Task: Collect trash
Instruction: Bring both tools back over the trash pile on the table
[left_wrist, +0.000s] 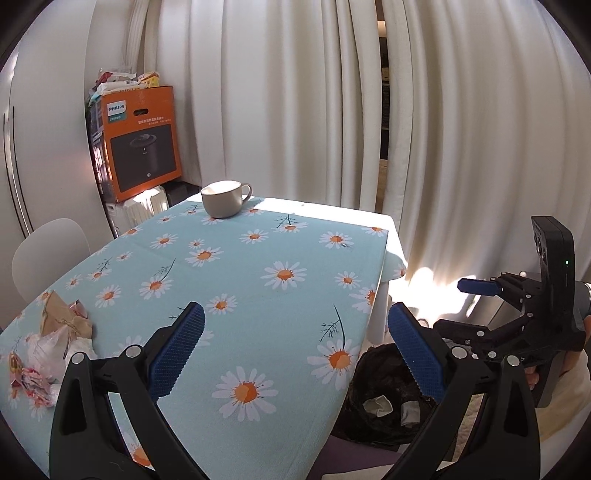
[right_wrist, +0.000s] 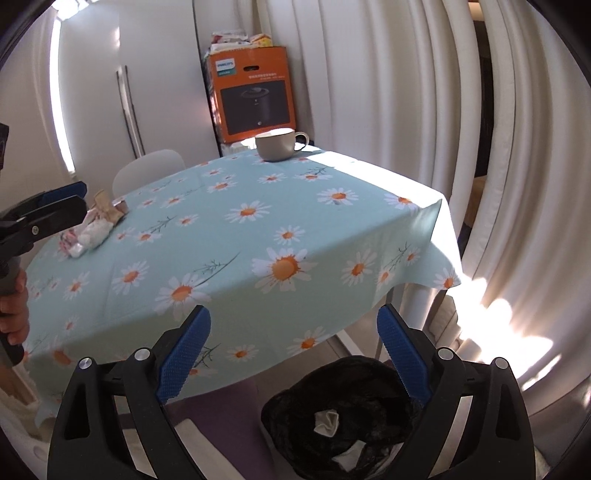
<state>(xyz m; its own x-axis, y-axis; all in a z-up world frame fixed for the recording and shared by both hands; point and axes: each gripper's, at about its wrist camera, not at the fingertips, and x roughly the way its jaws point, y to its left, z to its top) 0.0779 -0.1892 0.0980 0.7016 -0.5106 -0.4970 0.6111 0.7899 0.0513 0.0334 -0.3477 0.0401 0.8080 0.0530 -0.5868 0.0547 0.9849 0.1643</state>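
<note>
A heap of trash (left_wrist: 55, 343), brown paper, clear plastic and flowered wrappers, lies at the left of the daisy tablecloth (left_wrist: 258, 258); the right wrist view shows the trash heap (right_wrist: 96, 225) too. My left gripper (left_wrist: 299, 350) hangs open over the cloth's near part with nothing between its fingers. My right gripper (right_wrist: 295, 360) is open and empty beyond the table's near corner, above a black-lined bin (right_wrist: 343, 417) on the floor. Crumpled white paper (right_wrist: 327, 421) lies inside it. The bin (left_wrist: 384, 398) sits below the left gripper's right finger.
A beige cup (left_wrist: 223, 199) stands at the table's far edge. An orange box (left_wrist: 142, 140) is stacked in the corner behind it, and a white chair (left_wrist: 48, 251) stands at the left side. White curtains (left_wrist: 461, 147) close off the back and right.
</note>
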